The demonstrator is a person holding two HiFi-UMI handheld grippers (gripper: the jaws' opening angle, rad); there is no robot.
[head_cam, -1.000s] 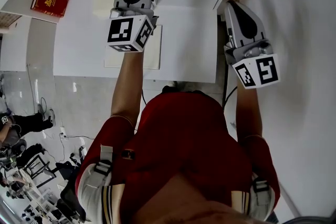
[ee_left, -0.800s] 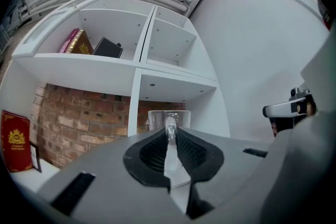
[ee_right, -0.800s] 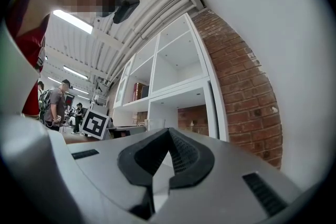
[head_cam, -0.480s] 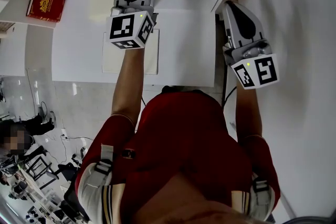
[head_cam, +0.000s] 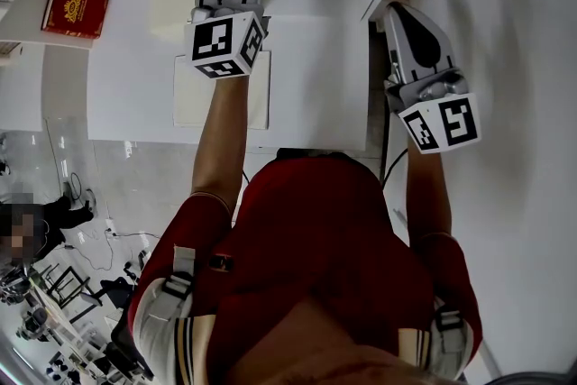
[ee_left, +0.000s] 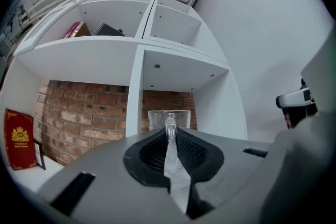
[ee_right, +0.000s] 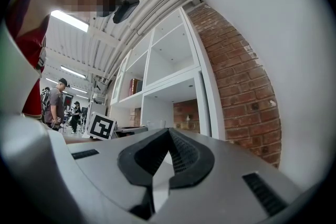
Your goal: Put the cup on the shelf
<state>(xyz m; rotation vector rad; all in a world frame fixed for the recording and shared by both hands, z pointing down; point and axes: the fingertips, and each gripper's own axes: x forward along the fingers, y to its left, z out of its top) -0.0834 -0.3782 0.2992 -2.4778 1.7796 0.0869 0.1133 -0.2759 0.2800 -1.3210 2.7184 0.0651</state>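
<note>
left tongs (ee_left: 169, 134): narrow, pinched on the thin handle of the clear glass cup (ee_left: 181, 119). Nothing else is holding the glass up.

right tongs (ee_right: 168, 136): tips together with nothing in them, hanging off to the side near the brick wall (ee_right: 236, 86).

where the cup is: out in front of the left tongs, upright, just right of the white divider (ee_left: 136, 97) and facing the lower right cubby of the shelf (ee_left: 94, 57). I can't tell if the base is on a board yet. From the head view it's right at the top edge of the frame, over the white bench (head_cam: 315, 59).

how far along: my guess is the carry is pretty much done and the set-down hasn't happened.

risk 1: a handle-only grip means the cup can swing or twist around that pinch point. One jerky move and it tips.

risk 2: the divider and the board overhead are close. Drift left or lift too high and the rim clips white wood.

risk 3: opening up before the base sits flat. Then it drops or rocks over, and it's glass.

risk 4: it's see-through against brick, so the edges are easy to misjudge.

other stuff: the red book (ee_left: 18, 139) leans well off to the left, out of the way.
</note>
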